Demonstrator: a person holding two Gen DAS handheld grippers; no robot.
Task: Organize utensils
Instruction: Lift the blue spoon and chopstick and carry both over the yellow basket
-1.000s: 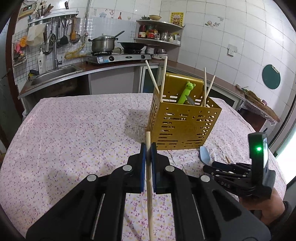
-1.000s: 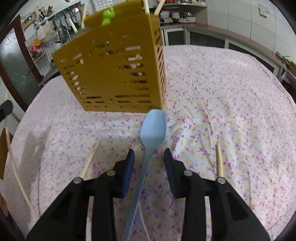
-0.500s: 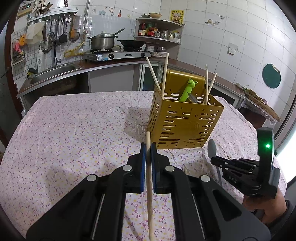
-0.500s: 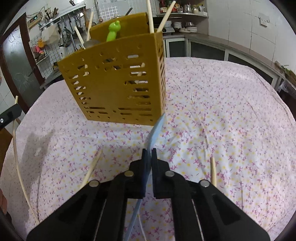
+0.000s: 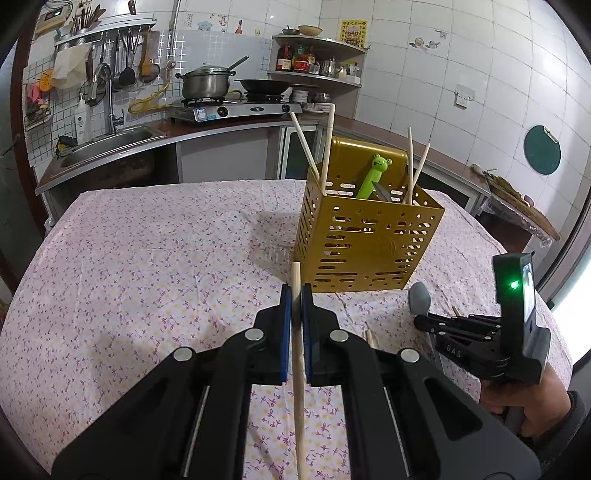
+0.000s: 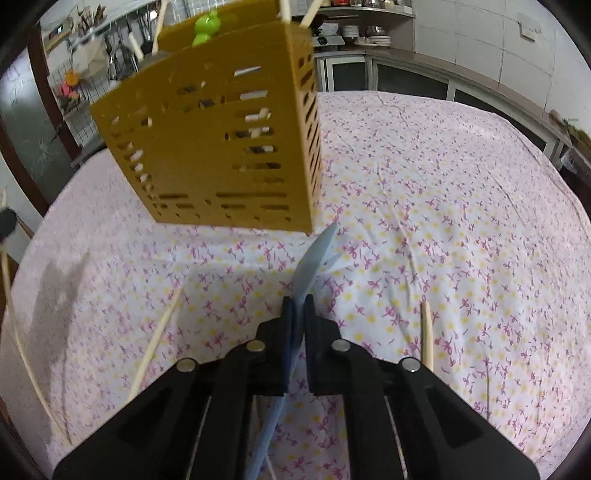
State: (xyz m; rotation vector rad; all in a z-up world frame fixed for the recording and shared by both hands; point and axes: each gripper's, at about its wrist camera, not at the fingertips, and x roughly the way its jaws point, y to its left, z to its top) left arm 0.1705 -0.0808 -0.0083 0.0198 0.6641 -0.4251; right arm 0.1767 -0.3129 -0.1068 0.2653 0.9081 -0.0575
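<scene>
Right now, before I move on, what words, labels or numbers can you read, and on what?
"DAS", first letter uncertain: printed on the body of the right tool.
Yellow poster on the wall: red characters, too small to read.
Stove front sticker: blurred.
Soap bottle label: unreadable.
Right wrist view: no text.

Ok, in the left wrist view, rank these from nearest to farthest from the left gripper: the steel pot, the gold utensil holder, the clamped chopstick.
1. Chopstick, clamped in the left gripper jaws.
2. Gold utensil holder, on the table just ahead, slightly right.
3. Steel pot, on the stove across the kitchen, upper left.
</scene>
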